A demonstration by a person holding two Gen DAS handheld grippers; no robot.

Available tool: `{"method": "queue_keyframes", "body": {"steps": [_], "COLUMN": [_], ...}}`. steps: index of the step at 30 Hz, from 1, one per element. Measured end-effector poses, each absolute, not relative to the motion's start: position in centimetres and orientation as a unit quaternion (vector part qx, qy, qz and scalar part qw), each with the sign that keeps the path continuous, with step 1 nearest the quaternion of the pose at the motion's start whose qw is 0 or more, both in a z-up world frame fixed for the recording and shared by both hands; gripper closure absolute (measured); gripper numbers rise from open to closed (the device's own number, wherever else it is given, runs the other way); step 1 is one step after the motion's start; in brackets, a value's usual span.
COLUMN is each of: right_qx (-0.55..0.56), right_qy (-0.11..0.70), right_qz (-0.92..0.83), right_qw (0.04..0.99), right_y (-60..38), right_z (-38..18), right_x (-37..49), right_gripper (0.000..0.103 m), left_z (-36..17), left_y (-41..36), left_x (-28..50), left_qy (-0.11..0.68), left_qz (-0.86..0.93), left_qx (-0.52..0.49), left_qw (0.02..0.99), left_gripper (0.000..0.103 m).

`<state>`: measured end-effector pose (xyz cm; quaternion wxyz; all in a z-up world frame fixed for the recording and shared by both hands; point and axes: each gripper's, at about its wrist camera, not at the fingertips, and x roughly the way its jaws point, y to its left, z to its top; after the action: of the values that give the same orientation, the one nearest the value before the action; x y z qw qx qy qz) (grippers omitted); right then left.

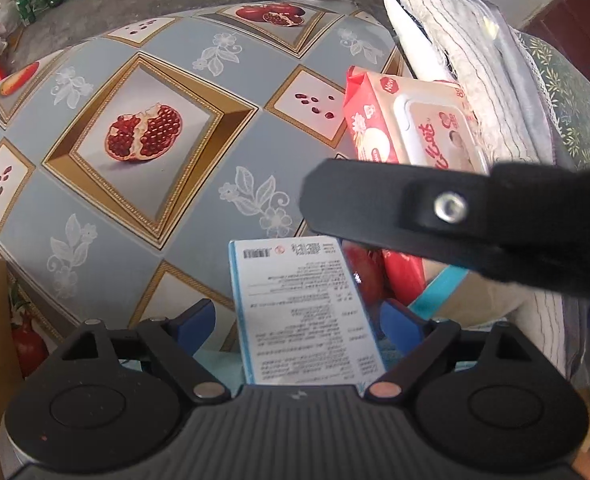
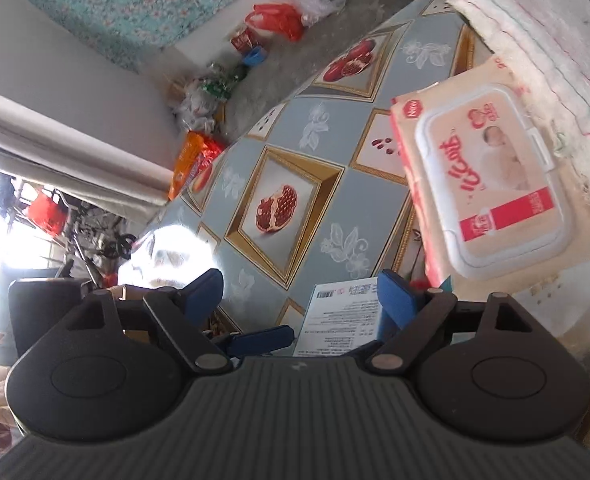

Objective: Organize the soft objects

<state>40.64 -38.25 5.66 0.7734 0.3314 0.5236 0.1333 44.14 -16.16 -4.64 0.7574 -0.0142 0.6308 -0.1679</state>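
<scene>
- Claws first: left claw (image 1: 295, 322) stands spread at the bottom of its view, straddling a white printed pack (image 1: 301, 312) without pinching it; right claw (image 2: 303, 292) is likewise spread and empty.
- Wipes pack (image 2: 483, 184) lies at middle right on the patterned surface (image 1: 199, 208), against folded towels (image 1: 471, 80) at upper right.
- Judgement: a placing or reaching step; next, close squarely on one soft pack.

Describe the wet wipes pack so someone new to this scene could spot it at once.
On the pomegranate-print tablecloth, look toward the pile of folded cloth. The wipes pack lies against it: pink and cream, with a white flip lid, unlike the flat white pack with blue edges nearby.
</scene>
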Motion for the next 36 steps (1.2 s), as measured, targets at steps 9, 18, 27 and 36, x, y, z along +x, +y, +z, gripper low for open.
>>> {"method": "queue_keyframes", "body": {"steps": [9,18,27,36], "right_qx": [0.385,0.403,0.451,0.500], "right_qy": [0.490,0.473,0.460,0.448], "right_qz": [0.145,0.141,0.156,0.189], "right_qw": [0.769,0.771,0.749,0.716], "right_y": [-40.8,-42.3,-42.4,-41.1], "right_z": [5.7,6.3,6.3,5.8], "right_x": [38.9,36.4,33.4,29.7], "right_gripper": [0.021,0.020,0.020,0.039], "left_z": [-5.8,-3.3,2.2,5.9], "left_y": [-16.4,-15.6,-12.0,-10.8], "left_x": [44.2,42.3,38.1,31.1], "left_qy": [0.643,0.607,0.556,0.507], "left_qz": [-0.157,-0.183,-0.218,-0.271], "left_qx": [-0.025,-0.047,-0.077,-0.072], "left_qw": [0.749,0.772,0.798,0.815], "left_gripper": [0.025,0.026,0.026,0.026]}}
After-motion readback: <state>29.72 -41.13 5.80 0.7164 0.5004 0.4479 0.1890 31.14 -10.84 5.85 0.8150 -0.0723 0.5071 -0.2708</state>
